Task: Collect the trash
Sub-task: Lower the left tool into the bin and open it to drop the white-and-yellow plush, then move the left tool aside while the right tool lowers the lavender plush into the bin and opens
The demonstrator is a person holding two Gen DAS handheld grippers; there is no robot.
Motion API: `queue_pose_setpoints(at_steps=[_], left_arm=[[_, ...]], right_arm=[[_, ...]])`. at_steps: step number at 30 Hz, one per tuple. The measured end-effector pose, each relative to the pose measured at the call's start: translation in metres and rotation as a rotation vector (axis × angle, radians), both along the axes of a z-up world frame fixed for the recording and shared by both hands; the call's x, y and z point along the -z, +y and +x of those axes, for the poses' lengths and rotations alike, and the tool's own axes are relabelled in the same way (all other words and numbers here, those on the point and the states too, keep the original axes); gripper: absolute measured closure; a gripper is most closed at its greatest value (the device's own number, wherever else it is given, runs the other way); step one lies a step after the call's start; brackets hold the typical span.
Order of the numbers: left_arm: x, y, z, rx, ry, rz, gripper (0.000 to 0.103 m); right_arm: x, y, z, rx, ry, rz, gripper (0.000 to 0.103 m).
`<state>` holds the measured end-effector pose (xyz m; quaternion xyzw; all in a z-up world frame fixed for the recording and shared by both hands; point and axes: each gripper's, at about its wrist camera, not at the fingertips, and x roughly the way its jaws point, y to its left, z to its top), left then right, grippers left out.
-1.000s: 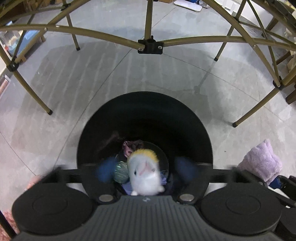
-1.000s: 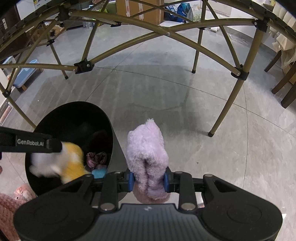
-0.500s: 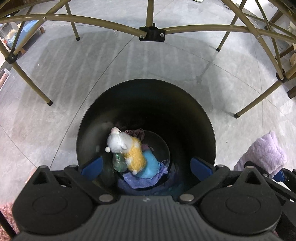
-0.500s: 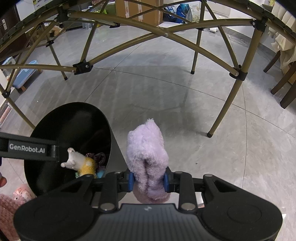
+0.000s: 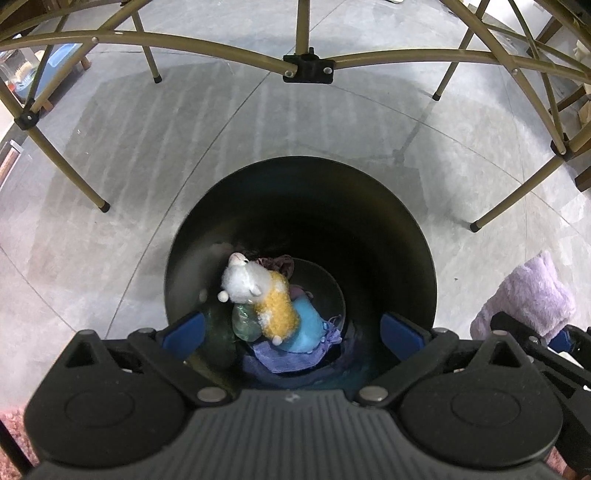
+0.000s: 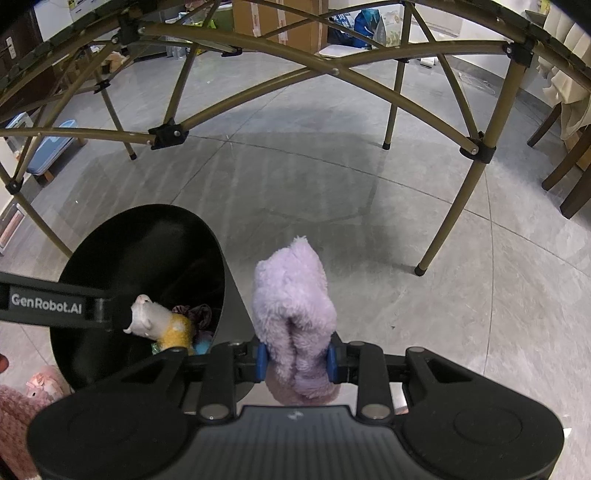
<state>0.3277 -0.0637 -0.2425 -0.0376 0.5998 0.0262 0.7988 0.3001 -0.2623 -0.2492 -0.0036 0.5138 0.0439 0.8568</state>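
A black round bin (image 5: 413,236) stands on the grey floor, seen from straight above in the left wrist view. Inside it lies a white and yellow plush animal (image 5: 258,291) on top of blue and purple cloth items (image 5: 299,332). My left gripper (image 5: 293,330) hangs open over the bin's mouth, nothing between its blue pads. My right gripper (image 6: 297,358) is shut on a fluffy lilac plush toy (image 6: 291,306), held just right of the bin (image 6: 110,251). The lilac toy (image 5: 532,299) also shows at the right edge of the left wrist view.
Olive folding table legs and struts (image 6: 447,214) arch over the floor around the bin. A pink knitted item (image 6: 14,413) lies at the lower left. Dark wooden chair legs (image 6: 565,173) stand at the far right, boxes and bags (image 6: 280,22) at the back.
The white and yellow plush animal dropped from between my left gripper's pads into the bin and came to rest there; the left jaws spread wide. The right gripper kept its hold on the lilac toy.
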Motion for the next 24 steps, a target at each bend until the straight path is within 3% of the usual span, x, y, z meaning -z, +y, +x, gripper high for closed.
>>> queue_pose_setpoints(at_steps=[14, 24], left_arm=[[-0.015, 0.023, -0.011, 0.003, -0.029, 0.034, 0.0], [-0.022, 0.058, -0.018, -0.047, -0.051, 0.052, 0.0]], right_arm=[[-0.011, 0.01, -0.002, -0.039, -0.025, 0.034, 0.074], [-0.02, 0.039, -0.002, -0.102, -0.043, 0.061, 0.075]])
